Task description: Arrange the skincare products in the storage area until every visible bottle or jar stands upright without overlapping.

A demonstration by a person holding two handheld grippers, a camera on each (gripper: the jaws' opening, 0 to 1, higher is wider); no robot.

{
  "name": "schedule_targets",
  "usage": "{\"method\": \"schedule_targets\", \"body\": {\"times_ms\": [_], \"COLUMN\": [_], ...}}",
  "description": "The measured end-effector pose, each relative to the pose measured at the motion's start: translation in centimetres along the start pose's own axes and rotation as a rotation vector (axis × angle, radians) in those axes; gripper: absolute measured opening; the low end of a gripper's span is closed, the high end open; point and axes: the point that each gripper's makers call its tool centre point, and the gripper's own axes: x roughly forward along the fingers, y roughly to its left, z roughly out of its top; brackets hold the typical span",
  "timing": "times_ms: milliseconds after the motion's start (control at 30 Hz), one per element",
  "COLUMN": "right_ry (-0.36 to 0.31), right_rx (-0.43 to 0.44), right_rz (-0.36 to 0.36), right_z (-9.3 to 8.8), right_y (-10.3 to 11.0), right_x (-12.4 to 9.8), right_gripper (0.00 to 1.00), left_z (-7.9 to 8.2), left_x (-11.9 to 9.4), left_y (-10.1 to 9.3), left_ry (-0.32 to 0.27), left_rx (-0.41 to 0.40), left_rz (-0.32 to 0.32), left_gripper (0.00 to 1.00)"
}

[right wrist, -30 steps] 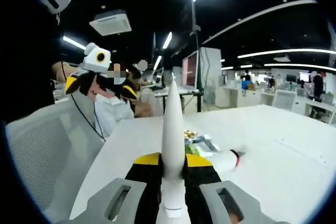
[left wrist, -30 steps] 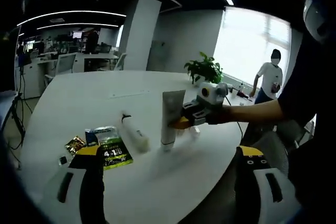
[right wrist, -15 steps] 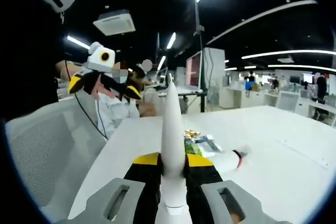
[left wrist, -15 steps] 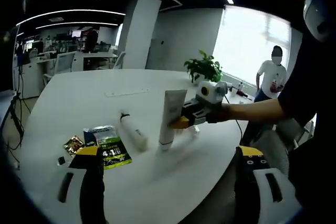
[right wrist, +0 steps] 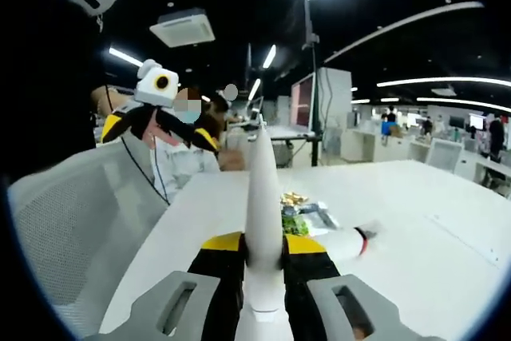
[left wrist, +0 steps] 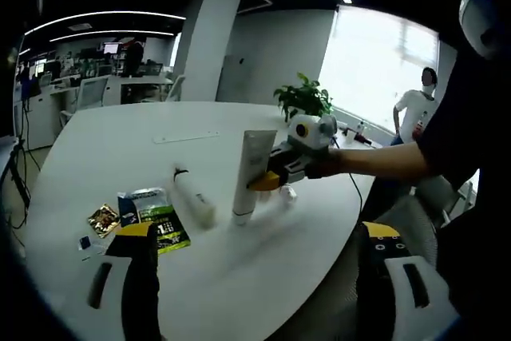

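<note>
Across the white worktop [left wrist: 120,149], round-edged and set in an open office, the items run as follows, largest first. Potted plant [left wrist: 302,101]: at the far edge, not part of the task. White tube [left wrist: 251,173]: upright, cap down on the worktop near the middle, long axis vertical, flat crimped end uppermost; grasped about mid-height by the right claw [left wrist: 267,180], which is clenched on it from the side; in the right gripper view the same tube [right wrist: 264,197] rises edge-on between the closed yellow-and-black jaws. White bottle [left wrist: 192,195]: lying on its side just beside the tube, toward the sachets, long axis along the worktop, dark cap pointing to the far edge; seen also in the right gripper view [right wrist: 347,241], beyond the jaws. Green sachet [left wrist: 164,225]: flat, toward the near edge. Small gold sachet [left wrist: 102,219]: flat, just beside the green one. Left claw [left wrist: 255,293]: released, jaws spread wide and grasping nothing, held above the near edge; visible from the right gripper view [right wrist: 160,129], raised off the worktop. Judgement: with the tube apparently seated, the lying bottle is the piece not yet upright; it lies ahead of the free left claw and close beside the occupied right one, so righting it turns on gripping across its horizontal axis.
</note>
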Motion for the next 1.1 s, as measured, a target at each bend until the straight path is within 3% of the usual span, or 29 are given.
{"method": "schedule_targets", "body": {"times_ms": [400, 733, 867, 1100], "right_ry": [0.023, 0.104, 0.13, 0.162], "right_rx": [0.037, 0.092, 0.165, 0.159], "right_rz": [-0.027, -0.101, -0.146, -0.179], "right_z": [0.0, -0.3, -0.4, 0.5], "right_y": [-0.1, -0.5, -0.7, 0.0], "right_x": [-0.1, -1.4, -2.0, -2.6], "right_gripper": [0.12, 0.25, 0.29, 0.39], "left_z": [0.1, 0.5, 0.5, 0.7], "left_x": [-0.2, -0.7, -0.9, -1.5], "left_y": [0.0, 0.4, 0.3, 0.2], "left_ry": [0.0, -0.018, -0.022, -0.035], "left_rx": [-0.004, -0.004, -0.004, -0.009], "left_rz": [0.003, 0.006, 0.008, 0.015], "left_gripper": [0.96, 0.96, 0.95, 0.94]}}
